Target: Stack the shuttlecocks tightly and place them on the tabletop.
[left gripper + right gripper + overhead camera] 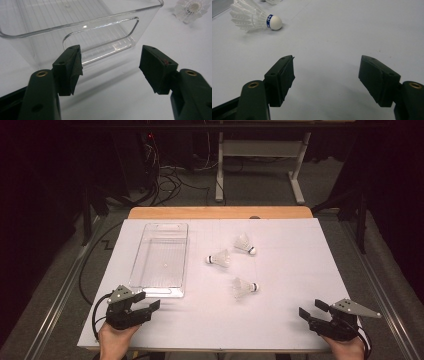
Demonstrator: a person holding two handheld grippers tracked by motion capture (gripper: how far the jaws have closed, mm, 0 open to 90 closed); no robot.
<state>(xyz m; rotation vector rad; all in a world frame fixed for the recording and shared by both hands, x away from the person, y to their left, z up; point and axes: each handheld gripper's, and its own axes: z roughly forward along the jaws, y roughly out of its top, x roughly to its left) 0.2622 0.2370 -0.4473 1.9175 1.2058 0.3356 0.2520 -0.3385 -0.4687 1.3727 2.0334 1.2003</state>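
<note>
Shuttlecocks: three lie on the white desk (pixel 300 270), right of the clear bin (pixel 161 260), nearest one (pixel 245 288) apart from both grippers | left gripper (pixel 150 306): low at bin's near end, hand level, jaws released, empty | right gripper (pixel 311 309): far right of bin, level, jaws released, empty.

Three shuttlecocks lie on the worktop (pixel 300 320): one (pixel 219 259); a second (pixel 244 244); a third (pixel 244 287); one clear bin (pixel 145 285); two tongs: left (pixel 146 304); right (pixel 311 309).
</note>
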